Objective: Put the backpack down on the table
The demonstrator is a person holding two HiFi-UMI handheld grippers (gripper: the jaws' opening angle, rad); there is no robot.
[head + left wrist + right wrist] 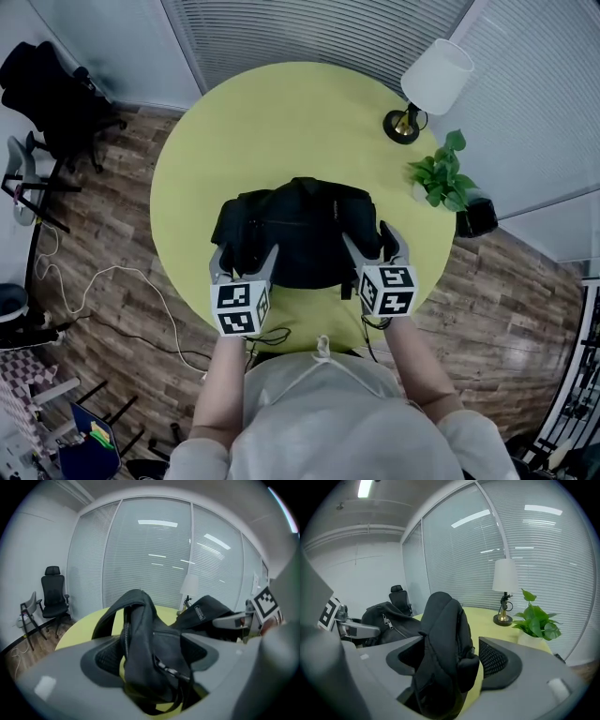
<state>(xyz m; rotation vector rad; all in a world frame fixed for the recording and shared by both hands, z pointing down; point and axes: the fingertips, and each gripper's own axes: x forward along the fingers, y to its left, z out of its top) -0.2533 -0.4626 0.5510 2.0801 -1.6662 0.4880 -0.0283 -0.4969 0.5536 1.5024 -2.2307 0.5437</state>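
A black backpack (295, 230) lies on the round yellow-green table (281, 112), near its front edge. My left gripper (246, 255) is at the bag's near left corner and my right gripper (372, 239) at its near right corner. Both stand open with their jaws wide apart. In the left gripper view a black padded strap (140, 639) stands up between the jaws of that gripper (150, 658), with a gap beside it. In the right gripper view a padded fold of the bag (443, 653) rises between the open jaws of that gripper (452, 660).
A white-shaded lamp (431, 84) and a potted green plant (441, 173) stand at the table's far right. A black office chair (52, 94) is on the floor at the far left, and cables (103, 291) trail over the wood floor.
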